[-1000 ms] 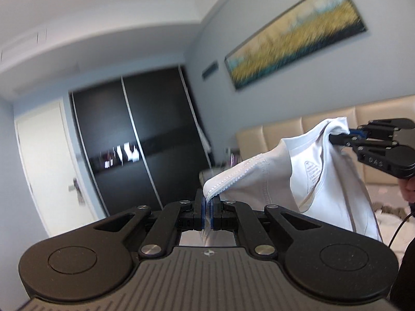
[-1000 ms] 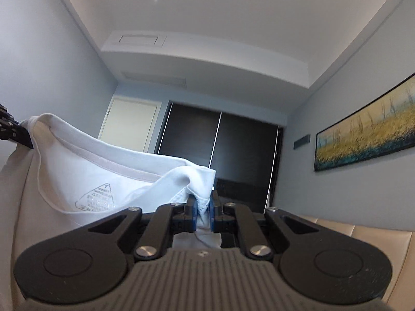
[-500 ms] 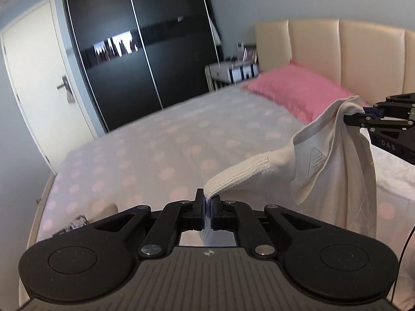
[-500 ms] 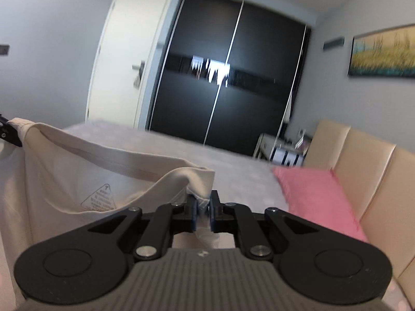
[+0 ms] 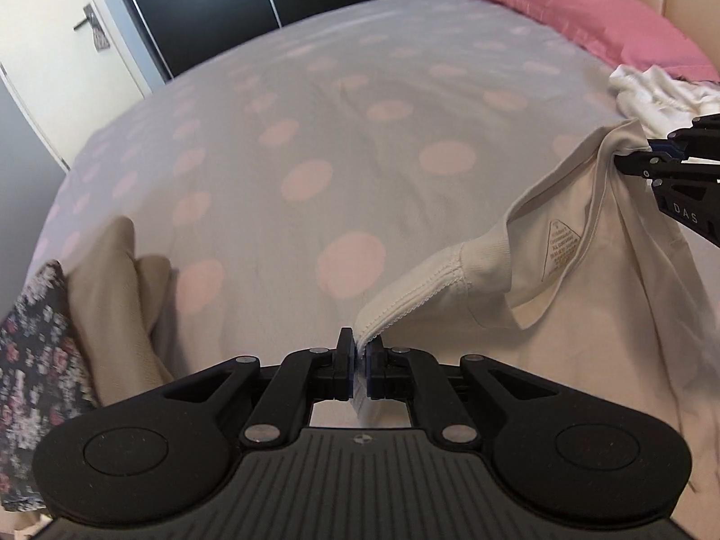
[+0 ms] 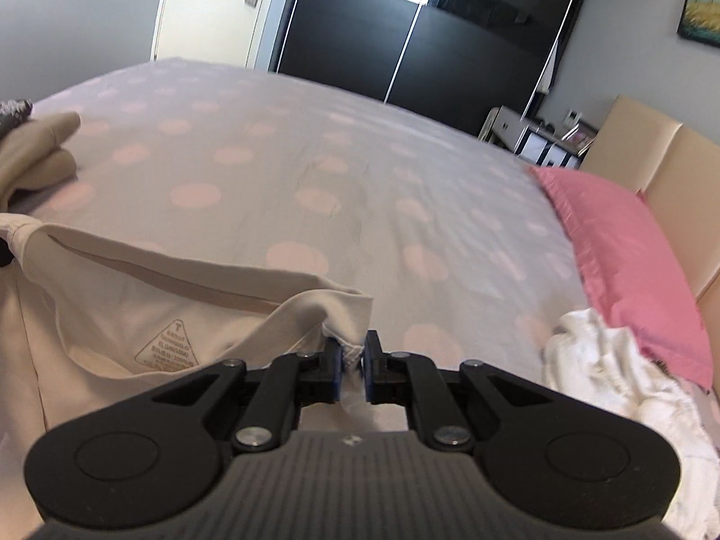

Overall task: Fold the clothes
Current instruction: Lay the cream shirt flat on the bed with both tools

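Observation:
A cream T-shirt [image 5: 562,279] hangs stretched between both grippers just above the polka-dot bed [image 5: 315,112], its neck label showing. My left gripper [image 5: 358,351] pinches the ribbed shoulder edge; its jaws are starting to open, with the cloth still between the pads. At the right edge of the left wrist view, my right gripper [image 5: 648,155] grips the other shoulder. In the right wrist view, the right gripper [image 6: 352,351] is shut on a bunched corner of the T-shirt [image 6: 135,315], which drapes off to the left.
A pink pillow [image 6: 630,247] lies by the beige headboard [image 6: 675,166], with a white clothes pile [image 6: 607,382] beside it. A folded beige garment [image 5: 117,292] and a floral cloth [image 5: 31,360] sit at the bed's left edge. A dark wardrobe [image 6: 427,36] and a nightstand [image 6: 531,139] stand beyond.
Both grippers have swung down from pointing at the ceiling and wall to pointing at the bed, lowering the shirt with them. The shirt stays pinched at both shoulders.

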Demonstrator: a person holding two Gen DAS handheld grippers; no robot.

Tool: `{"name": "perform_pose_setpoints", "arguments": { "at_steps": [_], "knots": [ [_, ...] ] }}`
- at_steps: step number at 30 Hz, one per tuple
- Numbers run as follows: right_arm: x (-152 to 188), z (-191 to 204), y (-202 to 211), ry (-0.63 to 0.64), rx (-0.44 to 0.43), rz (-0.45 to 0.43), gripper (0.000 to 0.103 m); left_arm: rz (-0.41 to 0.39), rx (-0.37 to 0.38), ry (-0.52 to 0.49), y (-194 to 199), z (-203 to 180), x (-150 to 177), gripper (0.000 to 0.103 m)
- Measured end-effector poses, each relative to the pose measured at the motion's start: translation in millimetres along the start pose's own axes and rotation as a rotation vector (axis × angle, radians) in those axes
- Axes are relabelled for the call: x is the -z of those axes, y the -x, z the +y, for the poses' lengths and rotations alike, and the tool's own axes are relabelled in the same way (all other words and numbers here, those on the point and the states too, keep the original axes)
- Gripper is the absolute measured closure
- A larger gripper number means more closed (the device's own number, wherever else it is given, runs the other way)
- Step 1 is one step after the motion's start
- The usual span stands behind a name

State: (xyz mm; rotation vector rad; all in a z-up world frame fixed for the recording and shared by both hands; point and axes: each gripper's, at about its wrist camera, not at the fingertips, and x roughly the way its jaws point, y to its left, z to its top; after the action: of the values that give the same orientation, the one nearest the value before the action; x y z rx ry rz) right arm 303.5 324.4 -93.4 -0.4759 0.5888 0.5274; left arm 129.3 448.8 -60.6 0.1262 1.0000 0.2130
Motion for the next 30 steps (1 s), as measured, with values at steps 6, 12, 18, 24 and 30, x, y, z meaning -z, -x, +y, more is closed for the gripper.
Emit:
{"name": "perform_pose_setpoints", "arguments": {
  "at_steps": [6, 12, 18, 24, 30],
  "knots": [
    [7, -5, -31, -0.036, -0.042, 0.061, 0.072, 0.045, 0.007, 0.047, -25, 11, 8, 0.086],
    [14, -38, -13, -0.094, -0.079, 0.069, 0.068, 0.014, 0.028, 0.111, 2, 19, 31, 0.077],
    [47, -50, 28, -0.094, -0.134, 0.148, 0.067, 0.05, 0.137, 0.151, 36, -4, 63, 0.074],
    [100, -58, 60, -0.106, -0.167, 0.302, 0.063, 0.115, 0.216, 0.239, 48, -24, 106, 0.069],
    [146, -78, 77, -0.243, -0.219, 0.447, 0.064, 0.168, 0.294, 0.336, 50, -37, 131, 0.069]
  ]
}}
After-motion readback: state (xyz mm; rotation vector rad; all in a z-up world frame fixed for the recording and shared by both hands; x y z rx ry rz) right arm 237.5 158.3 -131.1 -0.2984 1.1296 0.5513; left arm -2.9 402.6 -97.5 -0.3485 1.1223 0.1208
